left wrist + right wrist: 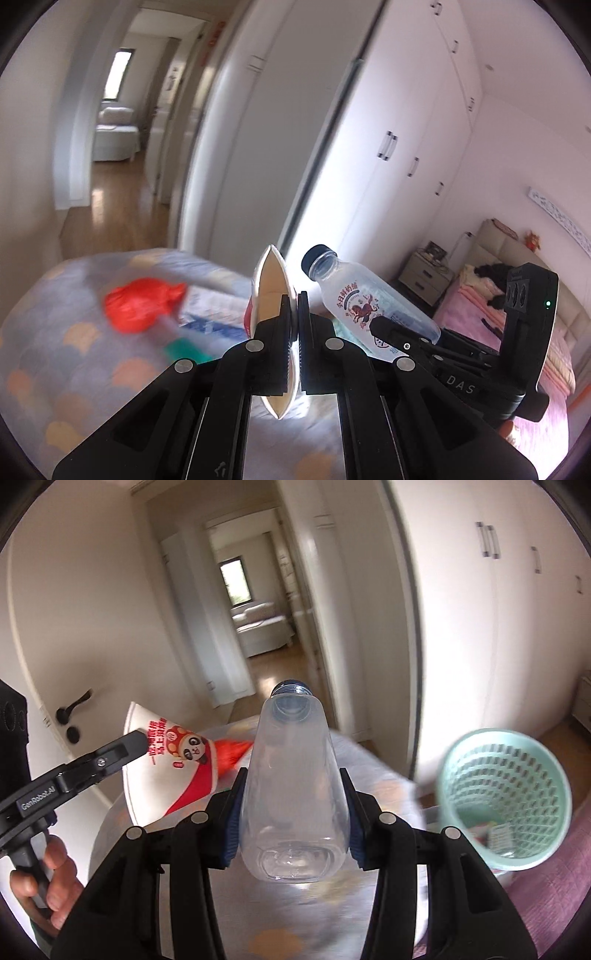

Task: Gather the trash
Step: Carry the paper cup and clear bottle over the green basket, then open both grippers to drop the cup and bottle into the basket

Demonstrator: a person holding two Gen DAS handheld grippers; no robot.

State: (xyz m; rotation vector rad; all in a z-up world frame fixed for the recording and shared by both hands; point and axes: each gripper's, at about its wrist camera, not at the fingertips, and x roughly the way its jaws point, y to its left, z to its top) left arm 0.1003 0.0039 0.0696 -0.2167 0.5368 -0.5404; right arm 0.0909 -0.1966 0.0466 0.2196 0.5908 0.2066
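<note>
Two pieces of trash are held in the air above the patterned bedspread (55,332). A flattened paper cup (271,295) is pinched edge-on by the left gripper (293,332), jaws nearly shut on it. A clear plastic bottle (291,775), dark cap pointing away, is clamped between the right gripper (291,801) pads. A mint mesh basket (506,801) is seen just right of the bottle, some litter inside. A red bag (142,304) is left on the bedspread.

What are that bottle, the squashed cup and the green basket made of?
The bottle looks like clear glossy plastic: you see through its walls. The cup seems printed paper with a matte white inside, creased flat in the left tongs. The basket looks like moulded mint plastic latticework.
</note>
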